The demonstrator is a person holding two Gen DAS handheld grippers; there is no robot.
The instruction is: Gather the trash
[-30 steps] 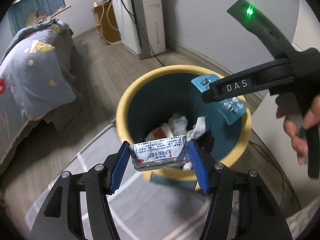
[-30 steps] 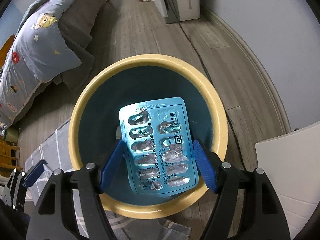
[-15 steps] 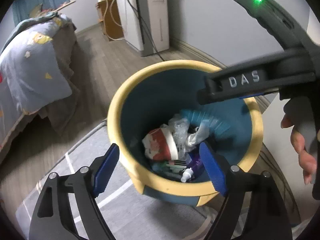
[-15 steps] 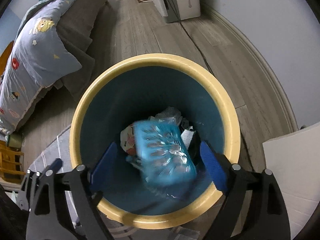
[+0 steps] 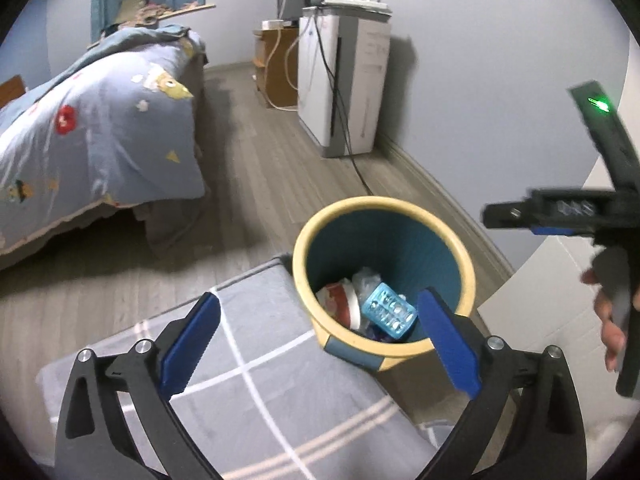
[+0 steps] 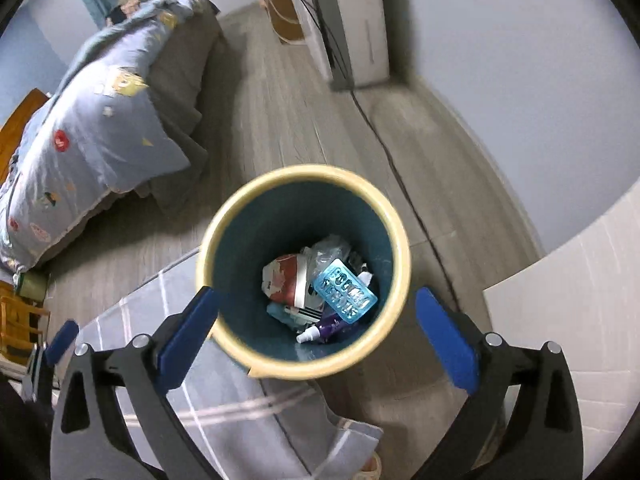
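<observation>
Left wrist view: the left gripper (image 5: 318,338) is opening, its jaws wide with nothing between them, above a grey checked rug (image 5: 256,392). The right gripper (image 6: 316,334) is opening too, also empty, over the bin (image 6: 240,216). A blue blister pack (image 6: 345,291) lies in the bin on other trash, beside a red-and-white wrapper (image 6: 284,276).

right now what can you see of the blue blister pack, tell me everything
The blue blister pack is a light blue plastic sheet with two rows of silvery, crumpled pockets, apparently pushed out. It lies tilted on top of the trash inside the bin, leaning on a red and white wrapper and clear plastic, above a purple tube. No gripper touches it.
</observation>
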